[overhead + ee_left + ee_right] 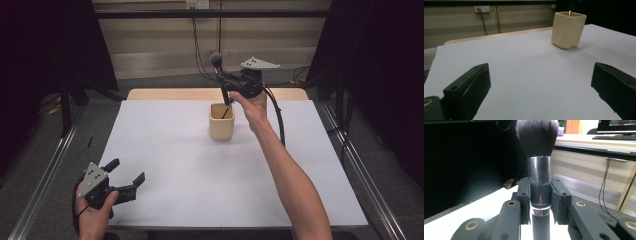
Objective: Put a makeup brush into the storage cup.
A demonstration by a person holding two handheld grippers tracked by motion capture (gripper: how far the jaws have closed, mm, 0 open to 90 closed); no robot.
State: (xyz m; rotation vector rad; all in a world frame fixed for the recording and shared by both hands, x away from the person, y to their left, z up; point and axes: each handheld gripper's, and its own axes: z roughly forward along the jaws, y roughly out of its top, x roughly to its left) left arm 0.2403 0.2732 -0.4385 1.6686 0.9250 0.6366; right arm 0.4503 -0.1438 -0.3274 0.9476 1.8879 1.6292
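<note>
The brush (539,157) should handle as a light, stiff tool: rigid handle and metal ferrule, soft bristle head. The polished ferrule is likely slippery, so a firm squeeze is called for. The bristles will deform under pressure and are not a place to grip. The best hold is where it is now, on the ferrule just below the head, which keeps the brush upright and its lower end free.

Appearance: a dense dark bristle dome, a shiny silver ferrule, and a black handle below it.

Position: the right gripper (226,80) holds the brush upright at the far centre of the table (165,165), head up, its jaws closed on the ferrule from both sides. The handle's lower end appears to sit inside the cup (222,121), though whether it touches the bottom cannot be told. The cup is cream-coloured, squarish and open-topped.

The left gripper (125,175) rests at the near left corner, jaws spread wide and empty, well apart from the cup.
</note>
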